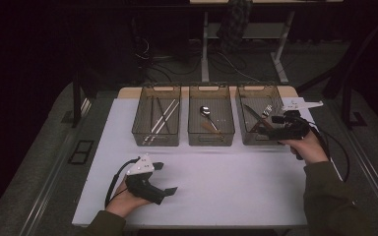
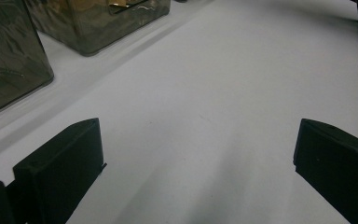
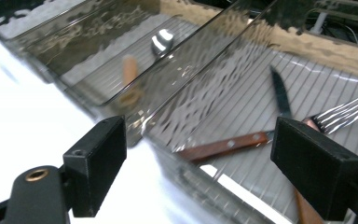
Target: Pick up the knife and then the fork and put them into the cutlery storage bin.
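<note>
Three smoky clear bins stand in a row at the back of the white table (image 1: 216, 182). The left bin (image 1: 156, 139) holds metal chopsticks (image 1: 161, 118). A wooden-handled spoon (image 1: 206, 115) (image 3: 162, 40) lies in the middle bin (image 1: 211, 139). The right bin (image 1: 249, 138) holds a wooden-handled knife (image 1: 252, 112) (image 3: 233, 144) and a fork (image 1: 267, 111) (image 3: 344, 114). My right gripper (image 1: 269, 126) (image 3: 205, 172) hovers open over that bin's near end, above the knife handle, gripping nothing. My left gripper (image 1: 165, 178) (image 2: 196, 168) rests open low over the bare table at the front left.
Beyond the table's far edge the floor carries cables and desk legs (image 1: 204, 54). In the left gripper view two bins (image 2: 98, 23) stand at the upper left. Dark rails run along both sides of the table.
</note>
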The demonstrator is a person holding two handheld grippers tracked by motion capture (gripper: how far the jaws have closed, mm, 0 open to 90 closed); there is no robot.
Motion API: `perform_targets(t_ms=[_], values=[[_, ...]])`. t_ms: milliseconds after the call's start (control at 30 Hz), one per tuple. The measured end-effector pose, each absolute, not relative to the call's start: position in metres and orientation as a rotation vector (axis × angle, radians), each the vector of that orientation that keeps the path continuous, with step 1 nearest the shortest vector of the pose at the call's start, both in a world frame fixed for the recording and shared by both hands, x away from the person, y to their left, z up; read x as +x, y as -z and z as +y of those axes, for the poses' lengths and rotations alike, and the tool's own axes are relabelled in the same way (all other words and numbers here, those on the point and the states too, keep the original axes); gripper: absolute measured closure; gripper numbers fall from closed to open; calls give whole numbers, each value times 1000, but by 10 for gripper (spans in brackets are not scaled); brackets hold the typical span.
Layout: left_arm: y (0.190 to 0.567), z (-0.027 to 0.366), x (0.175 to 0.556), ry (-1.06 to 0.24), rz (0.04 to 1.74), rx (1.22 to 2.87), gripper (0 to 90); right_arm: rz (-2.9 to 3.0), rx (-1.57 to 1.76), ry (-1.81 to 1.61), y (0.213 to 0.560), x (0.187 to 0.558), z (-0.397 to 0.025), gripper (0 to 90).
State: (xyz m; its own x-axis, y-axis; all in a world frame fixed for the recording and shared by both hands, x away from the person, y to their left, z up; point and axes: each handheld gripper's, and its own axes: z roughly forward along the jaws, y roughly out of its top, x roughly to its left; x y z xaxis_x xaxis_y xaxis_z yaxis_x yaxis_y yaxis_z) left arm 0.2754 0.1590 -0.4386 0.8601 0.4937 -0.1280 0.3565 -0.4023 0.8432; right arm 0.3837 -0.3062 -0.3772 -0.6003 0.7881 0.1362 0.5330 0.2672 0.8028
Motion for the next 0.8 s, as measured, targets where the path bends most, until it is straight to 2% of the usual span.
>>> perform_targets(t_ms=[367,800], values=[[439,160,275,-173,614,2034,0,2245,1128,-1336,388,336,-302,160],[436,164,272,-183,617,2025,1,2258,1087,-1334,420,297,-293,160]])
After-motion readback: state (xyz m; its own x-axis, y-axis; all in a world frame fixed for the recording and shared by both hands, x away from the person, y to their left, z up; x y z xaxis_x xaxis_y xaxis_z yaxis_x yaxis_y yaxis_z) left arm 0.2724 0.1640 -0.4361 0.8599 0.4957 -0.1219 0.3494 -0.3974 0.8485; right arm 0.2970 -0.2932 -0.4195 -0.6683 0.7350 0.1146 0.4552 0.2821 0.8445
